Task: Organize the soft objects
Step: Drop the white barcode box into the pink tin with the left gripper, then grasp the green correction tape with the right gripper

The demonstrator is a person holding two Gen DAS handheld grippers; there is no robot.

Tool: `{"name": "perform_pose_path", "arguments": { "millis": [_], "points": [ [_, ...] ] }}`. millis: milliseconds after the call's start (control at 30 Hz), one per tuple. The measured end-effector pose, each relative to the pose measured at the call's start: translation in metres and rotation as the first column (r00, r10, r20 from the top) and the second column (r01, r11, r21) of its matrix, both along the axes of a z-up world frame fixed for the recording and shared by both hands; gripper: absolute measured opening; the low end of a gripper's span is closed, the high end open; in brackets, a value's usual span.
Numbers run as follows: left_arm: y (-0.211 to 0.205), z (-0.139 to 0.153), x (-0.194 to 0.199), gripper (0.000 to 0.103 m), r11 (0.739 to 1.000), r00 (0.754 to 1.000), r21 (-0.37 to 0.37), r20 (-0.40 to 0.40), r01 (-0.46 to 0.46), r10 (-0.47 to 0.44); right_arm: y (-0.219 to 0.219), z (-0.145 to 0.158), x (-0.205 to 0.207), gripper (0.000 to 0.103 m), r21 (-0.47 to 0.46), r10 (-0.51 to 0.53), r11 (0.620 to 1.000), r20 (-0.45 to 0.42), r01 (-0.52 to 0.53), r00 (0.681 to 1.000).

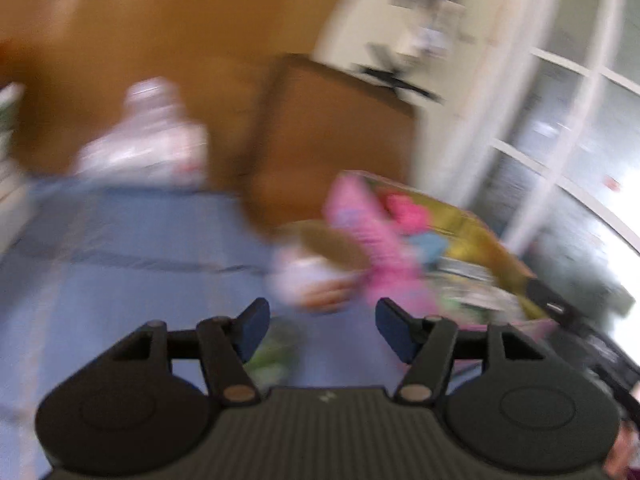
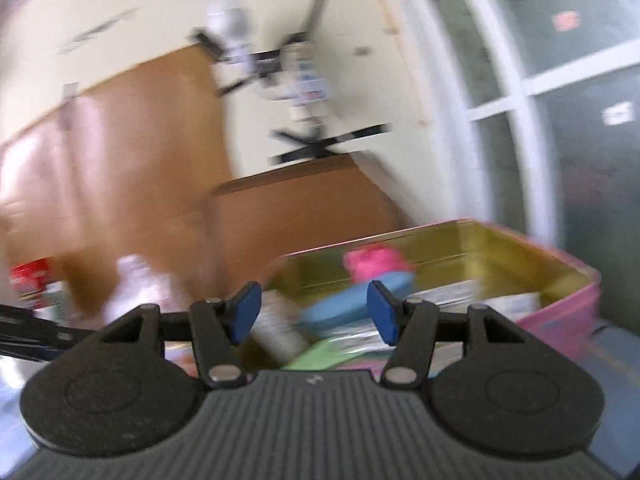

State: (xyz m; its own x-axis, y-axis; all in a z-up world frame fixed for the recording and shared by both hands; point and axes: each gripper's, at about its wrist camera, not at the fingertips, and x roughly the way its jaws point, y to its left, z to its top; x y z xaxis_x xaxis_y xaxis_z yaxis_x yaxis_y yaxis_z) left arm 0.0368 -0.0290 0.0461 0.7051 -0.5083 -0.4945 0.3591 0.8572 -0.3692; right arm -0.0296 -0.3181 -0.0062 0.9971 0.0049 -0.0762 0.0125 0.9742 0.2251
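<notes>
In the left wrist view, the left gripper (image 1: 322, 330) is hanging with its jaws spread and nothing between them. A pink soft toy (image 1: 372, 240) is lying just ahead and slightly right of it, draped over the near left rim of the tin box (image 1: 476, 226), its long axis running from far left to near right. A white soft toy (image 1: 304, 276) is sitting on the blue cloth (image 1: 132, 248) straight ahead, touching the pink one.

In the right wrist view, the right gripper (image 2: 314, 314) is hovering at the tin box's (image 2: 560, 312) near rim, jaws likewise spread and empty, facing a blue pad (image 2: 352, 300) inside. The left gripper looks nearer the toys.
</notes>
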Motion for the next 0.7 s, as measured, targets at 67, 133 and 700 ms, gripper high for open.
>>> {"name": "perform_pose_path", "arguments": {
  "millis": [67, 133, 700],
  "points": [
    [0.032, -0.016, -0.002, 0.06, 0.996, 0.996, -0.014, -0.037, -0.082, 0.082, 0.027, -0.001, -0.003, 0.061, -0.027, 0.11, 0.993, -0.026, -0.111, 0.994],
    [0.058, -0.031, -0.005, 0.06, 0.989, 0.986, -0.02, -0.08, -0.146, 0.144, 0.054, -0.003, 0.001, 0.061, -0.057, 0.212, 0.974, -0.082, -0.217, 0.974],
    [0.101, -0.048, -0.02, 0.062, 0.979, 0.977, -0.103, -0.142, -0.175, 0.159, 0.17, -0.036, 0.093, 0.042, -0.171, 0.317, 0.882, -0.473, -0.438, 0.822]
  ]
}}
